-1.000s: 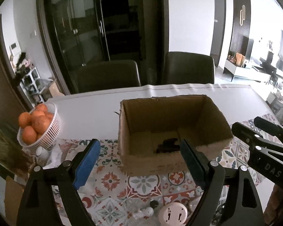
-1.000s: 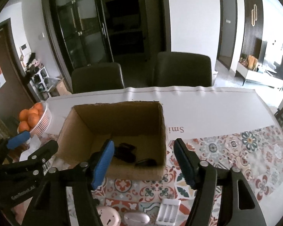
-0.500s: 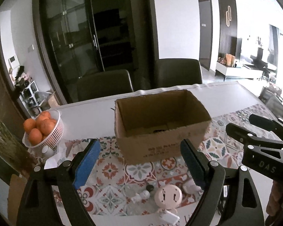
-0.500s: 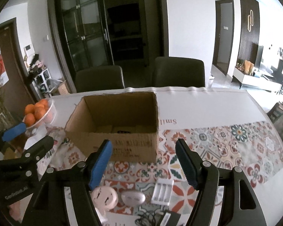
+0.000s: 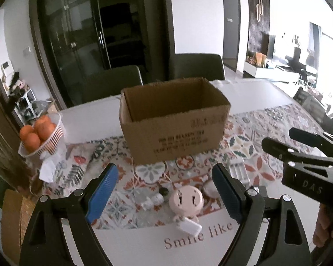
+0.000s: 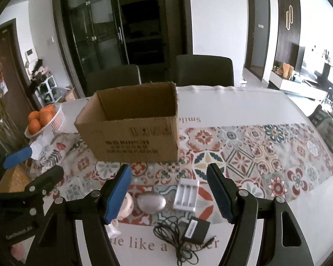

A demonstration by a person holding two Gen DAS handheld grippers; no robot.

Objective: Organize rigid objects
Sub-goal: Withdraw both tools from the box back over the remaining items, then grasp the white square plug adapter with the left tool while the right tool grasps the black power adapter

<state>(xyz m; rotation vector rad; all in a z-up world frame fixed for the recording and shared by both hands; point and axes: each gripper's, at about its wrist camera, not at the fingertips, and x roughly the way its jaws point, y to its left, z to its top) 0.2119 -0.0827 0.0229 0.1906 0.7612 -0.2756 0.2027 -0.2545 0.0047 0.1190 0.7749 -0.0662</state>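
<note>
Two hand-held grippers hovered side by side over a table (image 6: 244,108) covered with a white cloth and a band of colourful tile pattern. The left gripper (image 5: 164,190) had its blue-padded jaws spread wide with nothing between them; below it lay a round pink plug-like gadget (image 5: 186,200) with a small white tag, and just to its left a tiny white piece and a small dark knob. The right gripper (image 6: 169,192) also had its jaws apart and pinching nothing; on the table beneath it sat a silver egg-shaped object (image 6: 151,201) and, just to the right of that, a white battery charger (image 6: 186,194) with three slots. Nearer the camera lay a black power adapter (image 6: 195,229) with its thin cord loosely tangled beside it. Beyond these small items stood an open cardboard box (image 6: 131,130), upright on the patterned cloth, its inside not visible from this angle. To the left of the box, near the table edge, a white basket (image 5: 53,139) held oranges, with crumpled white paper just beside it. Two dark chairs (image 6: 204,69) stood behind the table, in front of a dark glass-door cabinet
</note>
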